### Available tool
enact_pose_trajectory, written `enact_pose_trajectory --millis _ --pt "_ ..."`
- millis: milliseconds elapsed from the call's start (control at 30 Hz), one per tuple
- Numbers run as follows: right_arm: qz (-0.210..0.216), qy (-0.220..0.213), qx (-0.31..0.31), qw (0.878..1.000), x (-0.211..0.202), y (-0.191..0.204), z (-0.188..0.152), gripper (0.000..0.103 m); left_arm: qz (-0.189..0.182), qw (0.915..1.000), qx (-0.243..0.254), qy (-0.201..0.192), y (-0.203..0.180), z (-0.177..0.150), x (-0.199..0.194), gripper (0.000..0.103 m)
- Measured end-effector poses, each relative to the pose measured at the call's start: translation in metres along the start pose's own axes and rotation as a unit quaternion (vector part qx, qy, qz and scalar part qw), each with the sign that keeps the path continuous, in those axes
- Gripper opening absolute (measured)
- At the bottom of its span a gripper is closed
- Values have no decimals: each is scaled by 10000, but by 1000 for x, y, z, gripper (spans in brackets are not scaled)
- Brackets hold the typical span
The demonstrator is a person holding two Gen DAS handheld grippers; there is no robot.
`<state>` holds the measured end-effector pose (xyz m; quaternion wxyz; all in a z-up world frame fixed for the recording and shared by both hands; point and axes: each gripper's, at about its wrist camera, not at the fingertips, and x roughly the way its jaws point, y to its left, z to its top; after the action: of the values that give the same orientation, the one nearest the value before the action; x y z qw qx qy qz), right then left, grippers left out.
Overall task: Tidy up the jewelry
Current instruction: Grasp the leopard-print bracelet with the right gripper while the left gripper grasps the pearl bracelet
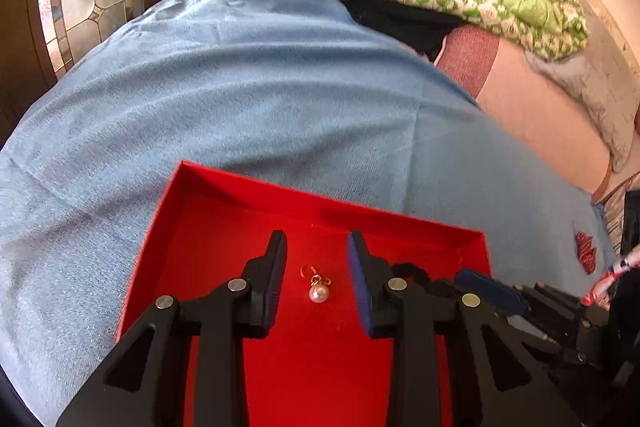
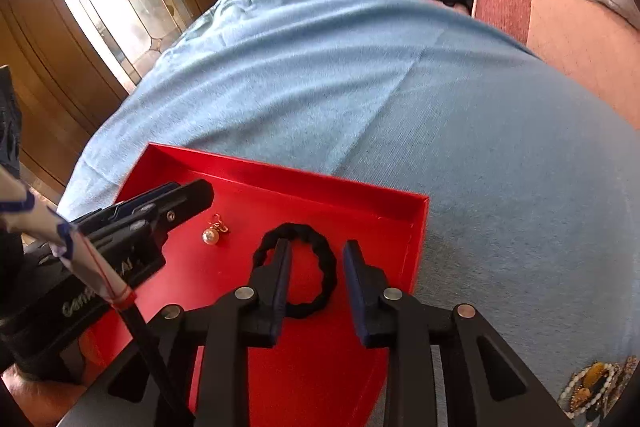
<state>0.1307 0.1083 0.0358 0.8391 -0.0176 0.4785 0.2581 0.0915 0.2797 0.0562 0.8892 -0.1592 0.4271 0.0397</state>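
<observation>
Across the bed, a blue cloth (image 1: 260, 99) carries a shallow red box (image 2: 280, 179). Over the box, my left hand-held gripper (image 1: 317, 267) hangs released, fingers either side of a pearl pendant (image 1: 319, 291) lying on the box floor. My right hand-held gripper (image 2: 316, 267) is likewise released, above a black hair tie (image 2: 316, 239) beside the pendant. More beaded jewelry (image 2: 592, 387) lies on the cloth, well apart.

Pearl pendant (image 1: 319, 291), black ring (image 2: 297, 269) in red tray (image 2: 320, 183).

The left hand-held gripper (image 2: 192, 197) bears partly hidden lettering, "Gen…AI".
</observation>
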Motion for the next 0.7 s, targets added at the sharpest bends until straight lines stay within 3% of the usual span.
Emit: enact_pose_trajectory --millis 200,433,567,700 --pt "377 -377 143 9985 -47 -16 -16 29 -178 9989 -60 -428 -13 3 -22 36" --pt "567 -656 544 9947 -106 -66 -65 29 -523 9953 448 -684 -72 -11 -38 42" --pt "514 -834 999 9902 -138 -113 -98 29 -864 9915 796 -552 -117 -26 -38 44" --pt "214 -1118 1319 9847 -171 -164 -121 29 -1223 9858 1144 -101 -165 -48 -21 44"
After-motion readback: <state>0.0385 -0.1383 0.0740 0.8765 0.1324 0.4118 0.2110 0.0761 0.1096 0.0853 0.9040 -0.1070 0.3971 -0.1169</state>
